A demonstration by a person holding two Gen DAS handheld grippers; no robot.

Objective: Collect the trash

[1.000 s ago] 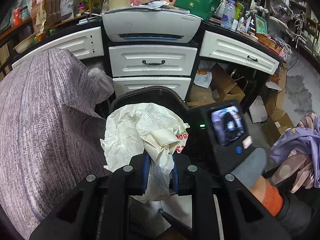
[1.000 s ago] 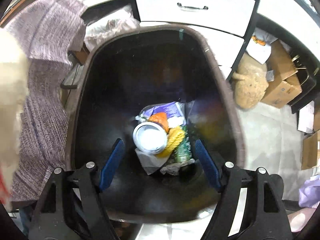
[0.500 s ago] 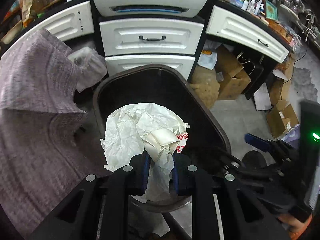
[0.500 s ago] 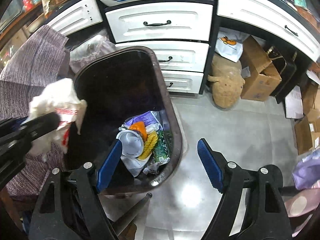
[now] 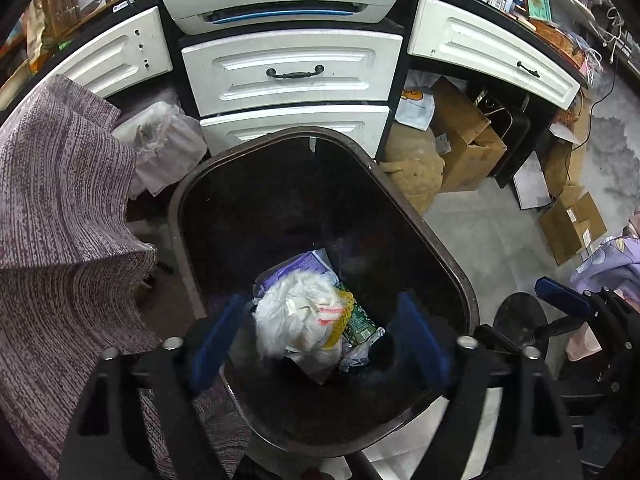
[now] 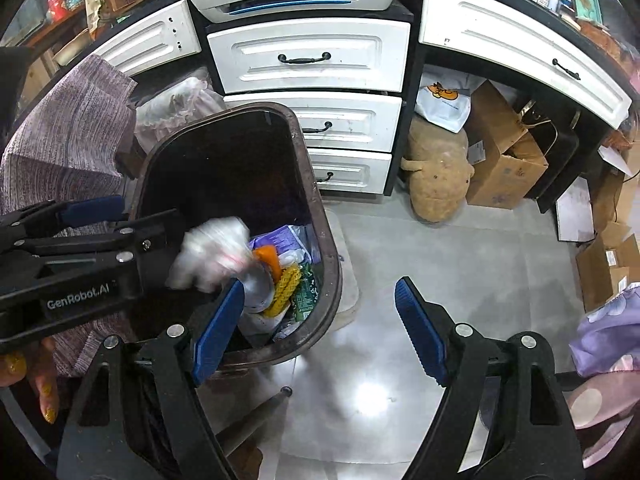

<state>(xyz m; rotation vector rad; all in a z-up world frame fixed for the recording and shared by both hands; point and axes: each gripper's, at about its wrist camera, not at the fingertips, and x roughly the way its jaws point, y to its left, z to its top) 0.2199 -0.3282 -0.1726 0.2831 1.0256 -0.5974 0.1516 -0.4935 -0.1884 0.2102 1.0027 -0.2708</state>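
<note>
The left tongs (image 5: 316, 344) have just sprung wide open, dropping the paper wad (image 5: 300, 320) into the bin (image 5: 436, 240) below; right tongs (image 6: 320, 328) gape empty beside it

The bin (image 5: 436, 248) is dark brown plastic with a smooth, slightly glossy rim and inner wall. The wrapper (image 5: 298, 320) inside it is thin, crumpled white paper or film; which one cannot be told. The left gripper (image 5: 320, 340) and right gripper (image 6: 320, 320) have matt black plastic bodies, blue ribbed pads (image 6: 418, 330) and bright metal screw heads. The drawers (image 5: 294, 68) are white-painted panels with a smooth satin finish and dark metal handles. The cloth (image 5: 60, 208) is a coarse, matt purple-grey weave. The floor (image 6: 460, 260) is grey tile, polished and reflective. The boxes (image 6: 504, 168) are matt brown cardboard.
</note>
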